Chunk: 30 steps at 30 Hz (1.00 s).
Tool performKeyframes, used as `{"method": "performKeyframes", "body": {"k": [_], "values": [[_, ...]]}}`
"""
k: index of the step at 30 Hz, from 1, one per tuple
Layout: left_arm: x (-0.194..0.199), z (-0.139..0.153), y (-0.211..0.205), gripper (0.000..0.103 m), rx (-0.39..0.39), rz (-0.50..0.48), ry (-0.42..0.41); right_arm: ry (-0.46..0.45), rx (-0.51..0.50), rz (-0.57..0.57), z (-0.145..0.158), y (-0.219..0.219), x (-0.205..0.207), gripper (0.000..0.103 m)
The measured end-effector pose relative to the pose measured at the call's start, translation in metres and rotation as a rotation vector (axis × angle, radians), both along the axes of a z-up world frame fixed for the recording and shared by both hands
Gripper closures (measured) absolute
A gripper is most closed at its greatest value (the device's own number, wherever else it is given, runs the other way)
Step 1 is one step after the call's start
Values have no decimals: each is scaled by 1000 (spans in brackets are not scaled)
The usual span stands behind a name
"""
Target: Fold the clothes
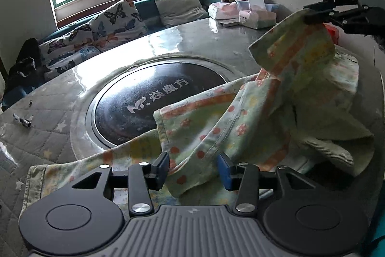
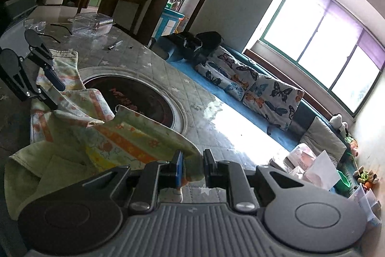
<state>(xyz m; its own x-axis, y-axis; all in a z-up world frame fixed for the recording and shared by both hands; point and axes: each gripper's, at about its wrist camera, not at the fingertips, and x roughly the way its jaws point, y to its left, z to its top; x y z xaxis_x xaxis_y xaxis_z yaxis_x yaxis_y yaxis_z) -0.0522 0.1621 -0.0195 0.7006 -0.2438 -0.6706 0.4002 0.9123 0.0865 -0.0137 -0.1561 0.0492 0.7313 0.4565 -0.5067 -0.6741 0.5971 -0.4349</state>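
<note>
Towel (image 1: 240, 117) over table's hob (image 1: 134, 100), right fingers (image 2: 207, 160) pinching it, left fingers (image 1: 163, 163) released.

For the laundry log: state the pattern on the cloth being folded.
The cloth is pale green with orange stripes and small orange flowers, clearest in the left wrist view.

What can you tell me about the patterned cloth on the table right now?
The cloth is a soft, pale green terry-like fabric printed with orange bands, flowers and dots, with a stitched hem. It lies crumpled, partly over the dark round inset of the table. The right gripper pinches one edge and lifts it off the table. The left gripper has open jaws, a fold lying between them with the pads not pressing on it.
</note>
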Motion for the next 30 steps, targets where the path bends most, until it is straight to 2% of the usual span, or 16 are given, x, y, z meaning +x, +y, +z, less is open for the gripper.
{"method": "performKeyframes", "body": {"k": [3,9,11,14,16,19,25,30], "values": [[0,1,4,47,7,17,-4,7,3,-5,-1,-2,0,87],[-1,-1,7,49,1,11,12,19,10,-9,-2,-1,4,87],[-3,-1,7,56,-2,9,8,20,11,-10,-2,0,3,87],[-7,-1,5,71,5,11,-6,22,10,-12,-2,-1,4,87],[-11,0,4,85,17,14,-24,21,8,-13,-2,-2,4,87],[-16,3,-1,93,41,15,-65,19,3,-13,-2,-2,5,87],[-3,24,-12,96,102,65,-179,-11,-6,-22,3,3,18,87],[39,42,-18,96,139,142,-243,-44,-6,-62,6,9,48,87]]}}
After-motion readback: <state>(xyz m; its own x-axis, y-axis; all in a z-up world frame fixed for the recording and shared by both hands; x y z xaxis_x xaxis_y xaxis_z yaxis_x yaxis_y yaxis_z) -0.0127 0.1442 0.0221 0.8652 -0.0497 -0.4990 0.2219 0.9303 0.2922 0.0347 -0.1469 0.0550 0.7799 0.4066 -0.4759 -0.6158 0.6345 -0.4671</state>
